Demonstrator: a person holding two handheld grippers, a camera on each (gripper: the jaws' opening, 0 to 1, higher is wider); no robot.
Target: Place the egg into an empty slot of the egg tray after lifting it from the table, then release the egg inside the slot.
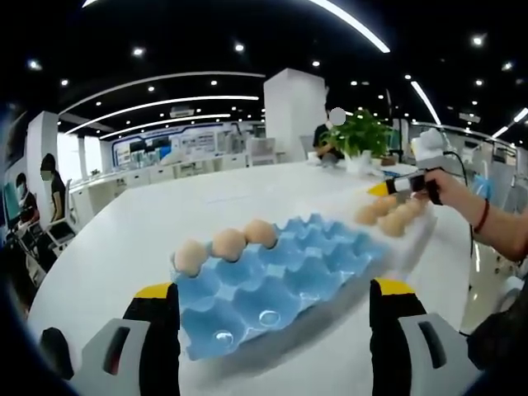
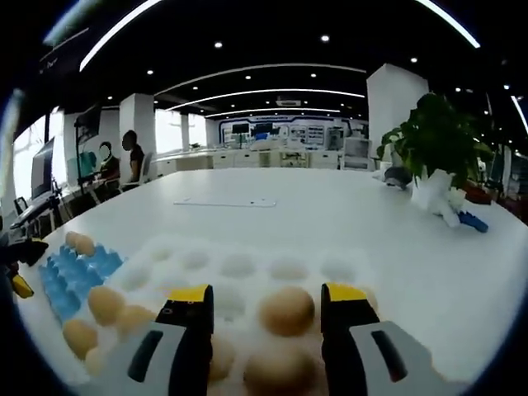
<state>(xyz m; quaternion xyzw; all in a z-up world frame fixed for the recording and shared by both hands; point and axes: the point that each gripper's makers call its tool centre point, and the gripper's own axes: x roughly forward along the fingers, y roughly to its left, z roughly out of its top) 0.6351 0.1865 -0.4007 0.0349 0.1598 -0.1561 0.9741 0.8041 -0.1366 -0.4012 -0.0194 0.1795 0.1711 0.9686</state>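
Blue egg tray [image 1: 280,285] is lying between and beyond the left gripper's [image 1: 276,330] open, empty jaws, carrying 3 eggs [image 1: 228,243] along its far edge. The right gripper [image 2: 266,318] is hovering with jaws parted around a brown egg [image 2: 286,310], seemingly untouched, in a clear tray [image 2: 247,268] on the white table [image 2: 330,214].

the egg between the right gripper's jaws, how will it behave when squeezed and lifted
The egg is probably fragile, so the right gripper should close gently. Its smooth rounded shell may slip between the flat jaws. Sitting in a white tray cup, it likely won't roll until lifted.
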